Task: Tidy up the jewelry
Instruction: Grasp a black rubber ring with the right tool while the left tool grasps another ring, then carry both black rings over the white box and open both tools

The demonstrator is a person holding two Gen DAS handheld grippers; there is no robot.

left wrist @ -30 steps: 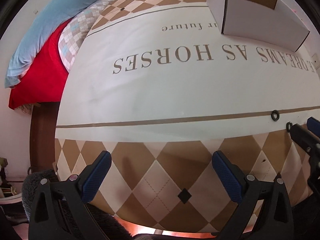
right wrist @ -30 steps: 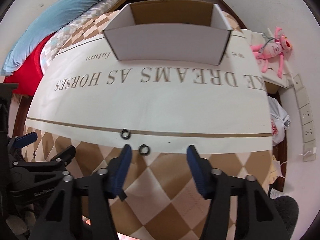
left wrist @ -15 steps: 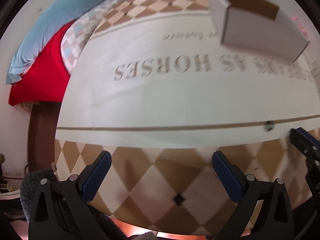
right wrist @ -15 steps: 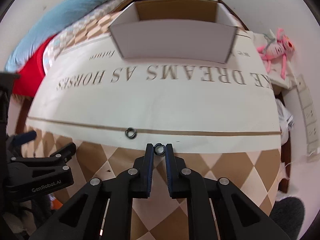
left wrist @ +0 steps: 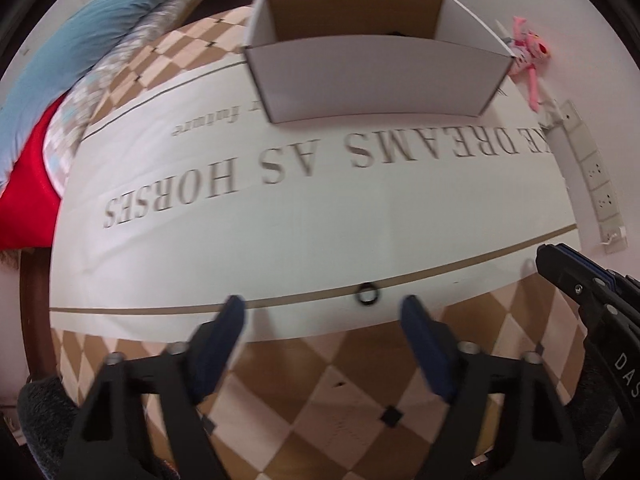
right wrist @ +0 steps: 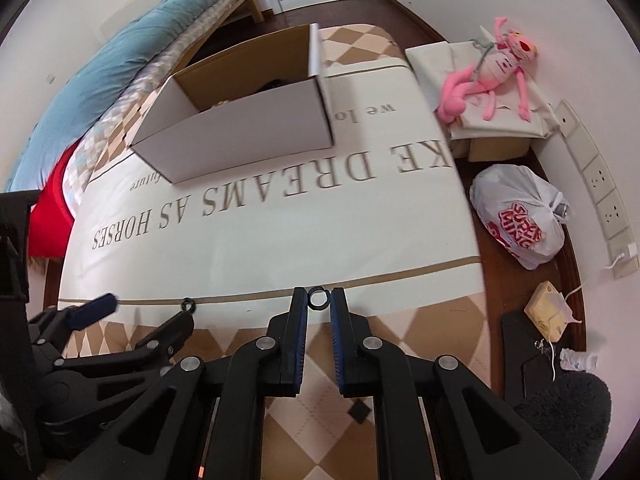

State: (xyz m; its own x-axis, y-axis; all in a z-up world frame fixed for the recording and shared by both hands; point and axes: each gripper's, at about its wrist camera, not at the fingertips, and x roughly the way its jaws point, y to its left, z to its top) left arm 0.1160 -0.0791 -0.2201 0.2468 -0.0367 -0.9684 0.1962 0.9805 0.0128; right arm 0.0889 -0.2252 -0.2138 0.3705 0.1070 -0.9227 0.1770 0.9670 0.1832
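My left gripper [left wrist: 322, 312] hovers with fingers spread wide, holding nothing; a black ring [left wrist: 367, 293] lies on the bench cloth's [left wrist: 320, 220] brown stripe just beyond them. To the right, my right gripper [right wrist: 319, 300] pinches a second black ring [right wrist: 319, 298] at its fingertips. The open cardboard box [right wrist: 240, 136] sits far back.

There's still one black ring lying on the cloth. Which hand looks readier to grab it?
Left. The left gripper is open, with the loose ring just ahead between its fingers. The right gripper is shut on another ring.
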